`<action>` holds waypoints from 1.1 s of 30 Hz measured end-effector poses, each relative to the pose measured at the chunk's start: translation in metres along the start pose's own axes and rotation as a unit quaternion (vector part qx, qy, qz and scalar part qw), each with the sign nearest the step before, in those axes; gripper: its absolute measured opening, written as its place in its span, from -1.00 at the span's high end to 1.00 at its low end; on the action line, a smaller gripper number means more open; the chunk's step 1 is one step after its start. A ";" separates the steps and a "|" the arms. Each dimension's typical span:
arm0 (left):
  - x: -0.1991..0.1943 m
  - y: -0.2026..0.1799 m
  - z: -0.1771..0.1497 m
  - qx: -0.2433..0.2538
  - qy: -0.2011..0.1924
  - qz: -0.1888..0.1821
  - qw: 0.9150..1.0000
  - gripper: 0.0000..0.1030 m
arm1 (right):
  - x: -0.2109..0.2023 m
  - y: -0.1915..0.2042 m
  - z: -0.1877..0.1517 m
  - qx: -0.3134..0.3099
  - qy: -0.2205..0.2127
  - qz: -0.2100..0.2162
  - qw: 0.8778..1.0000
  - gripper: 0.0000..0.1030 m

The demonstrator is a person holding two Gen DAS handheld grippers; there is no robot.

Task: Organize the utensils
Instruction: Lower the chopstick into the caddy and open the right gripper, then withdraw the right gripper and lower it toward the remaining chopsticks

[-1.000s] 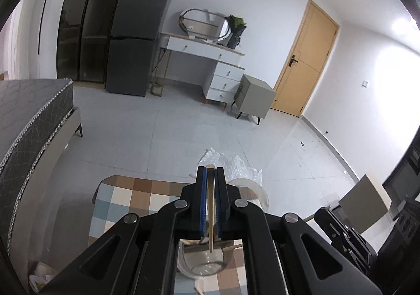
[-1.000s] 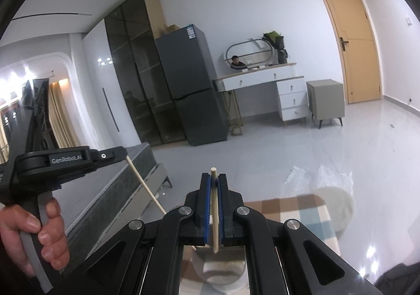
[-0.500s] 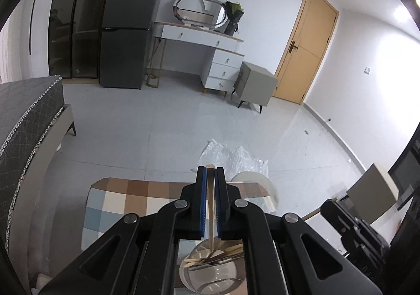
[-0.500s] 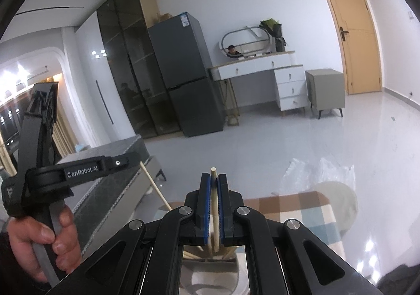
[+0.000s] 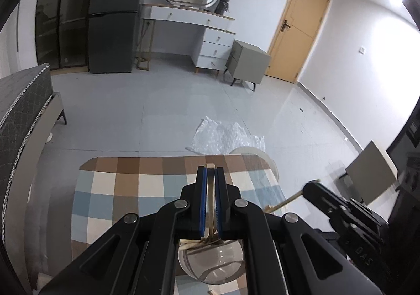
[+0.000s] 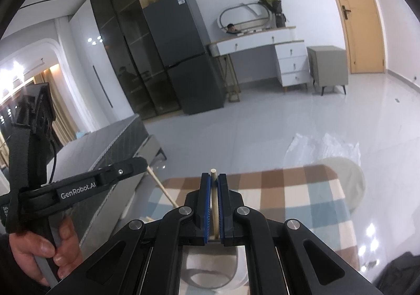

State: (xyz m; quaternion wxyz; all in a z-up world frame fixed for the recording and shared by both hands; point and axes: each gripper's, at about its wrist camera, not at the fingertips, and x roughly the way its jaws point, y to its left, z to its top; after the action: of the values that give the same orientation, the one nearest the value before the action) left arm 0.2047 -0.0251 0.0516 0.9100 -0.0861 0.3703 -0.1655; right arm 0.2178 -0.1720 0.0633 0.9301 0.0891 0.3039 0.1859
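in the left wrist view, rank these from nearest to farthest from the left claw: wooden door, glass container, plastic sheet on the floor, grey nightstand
1. glass container, right under the left claw, on the checkered cloth.
2. plastic sheet, on the floor just past the table's far edge.
3. grey nightstand, mid-room, right of the white dresser.
4. wooden door, in the far wall, right of the nightstand.

My left gripper [image 5: 210, 203] is clamped on a flat wooden utensil [image 5: 210, 198], held upright between the blue pads [image 5: 201, 203]. Its lower end hangs over a glass bowl [image 5: 212, 266] holding more wooden utensils [image 5: 199, 242]. The bowl sits on a checkered tablecloth [image 5: 118, 190]. My right gripper [image 5: 309, 190] holds a chopstick [image 5: 286, 200] at right.
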 end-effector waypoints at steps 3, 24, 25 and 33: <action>0.012 -0.006 0.001 0.020 0.052 -0.020 0.998 0.97 | 0.010 -0.005 -0.007 0.006 0.025 0.007 1.000 0.85; -0.047 -0.006 -0.030 -0.004 0.037 0.030 0.999 -0.10 | -0.060 -0.015 -0.045 0.048 0.022 0.008 0.999 -0.10; -0.051 -0.008 -0.034 -0.002 0.036 0.033 0.999 -0.11 | -0.065 -0.013 -0.048 0.046 0.020 0.007 0.999 -0.12; -0.071 -0.009 -0.063 -0.002 0.020 0.052 0.998 -0.32 | -0.081 -0.005 -0.074 0.048 0.038 0.015 0.998 -0.38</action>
State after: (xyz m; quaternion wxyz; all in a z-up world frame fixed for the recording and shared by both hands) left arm 0.1106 -0.0098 0.0551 0.9097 -0.0654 0.3923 -0.1190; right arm 0.1145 -0.2051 0.0462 0.9097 0.1315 0.3460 0.1882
